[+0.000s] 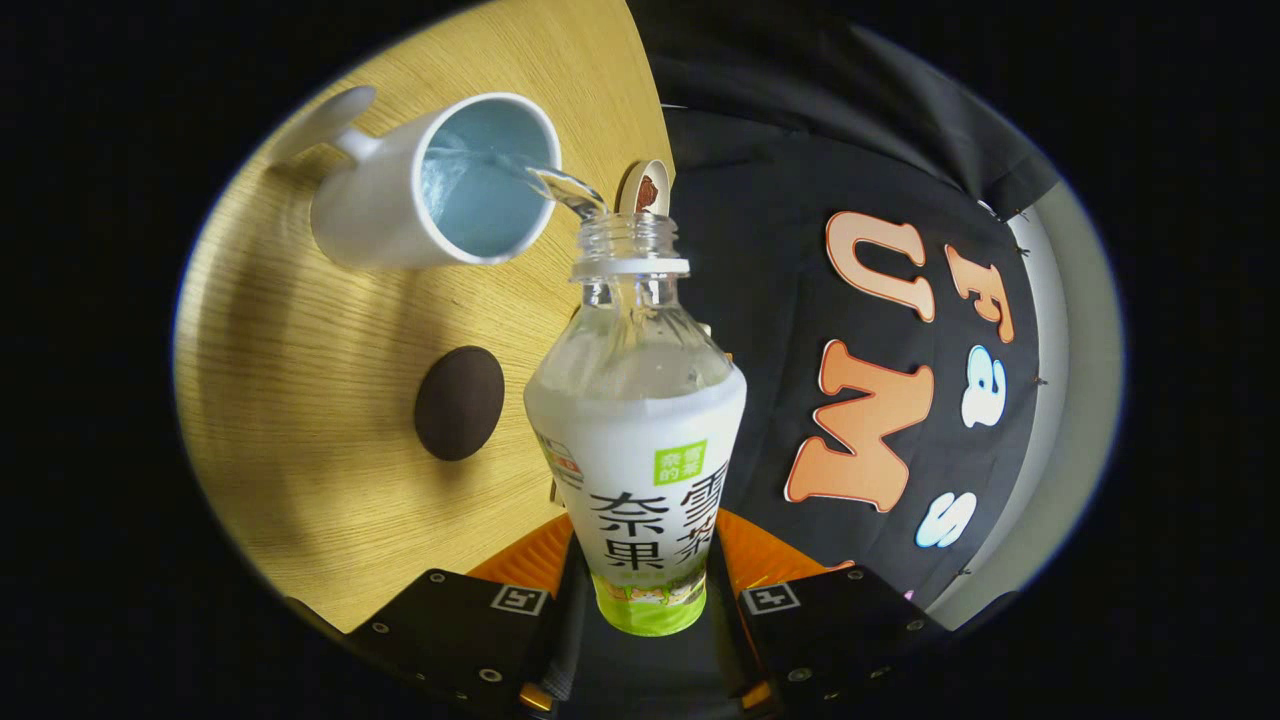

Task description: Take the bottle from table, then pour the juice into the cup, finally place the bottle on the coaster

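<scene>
A pale wood-grain table (300,400) in a cloth-walled booth, seen along my fingers: I hold the bottle (640,450) clamped between them, the gripper (645,590) closed on its labelled lower body, both sides pressing in. The bottle is tipped forward, its open neck pointing away from me, and a clear stream (560,185) runs from its mouth into the white cup (440,185) just beyond and to the left of the neck. The cup stands on the table with its handle on the far side from the bottle; liquid already shows inside it. A dark round coaster (459,403) lies on the wood to the left of my fingers, nearer to me than the cup and apart from it. A small round item (648,187) sits at the table's edge right behind the bottle's mouth; I cannot tell what it is.

The risks, as I judge them: the stream enters close to the cup's near rim, so any drift of my wrist to the right or back would put juice on the table. Tilting further could make the flow surge and overshoot or overfill. The label is smooth, so a loosened grip could let the bottle twist between my fingers. Righting it too fast could drip on the way to the coaster.
</scene>
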The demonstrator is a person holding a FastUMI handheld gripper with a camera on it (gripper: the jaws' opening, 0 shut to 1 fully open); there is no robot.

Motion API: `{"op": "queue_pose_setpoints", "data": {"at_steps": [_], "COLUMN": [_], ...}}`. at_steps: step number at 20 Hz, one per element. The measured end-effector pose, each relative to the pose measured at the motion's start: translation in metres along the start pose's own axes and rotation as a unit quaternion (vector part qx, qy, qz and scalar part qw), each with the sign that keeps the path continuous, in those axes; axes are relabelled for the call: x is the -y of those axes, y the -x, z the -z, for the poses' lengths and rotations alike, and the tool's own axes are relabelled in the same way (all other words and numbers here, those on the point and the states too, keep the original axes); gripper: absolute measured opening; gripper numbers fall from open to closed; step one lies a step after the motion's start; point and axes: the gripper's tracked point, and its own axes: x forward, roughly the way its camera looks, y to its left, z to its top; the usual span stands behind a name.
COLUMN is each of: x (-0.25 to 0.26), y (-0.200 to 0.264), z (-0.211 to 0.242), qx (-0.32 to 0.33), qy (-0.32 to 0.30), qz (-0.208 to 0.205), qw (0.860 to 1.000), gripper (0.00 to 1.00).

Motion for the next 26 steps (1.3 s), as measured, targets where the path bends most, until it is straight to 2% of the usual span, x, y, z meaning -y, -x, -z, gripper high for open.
{"op": "queue_pose_setpoints", "data": {"at_steps": [26], "x": [0.0059], "y": [0.0003], "z": [-0.0019], "qx": [0.015], "qy": [0.059], "qz": [0.024], "qw": [0.998], "gripper": [0.56]}}
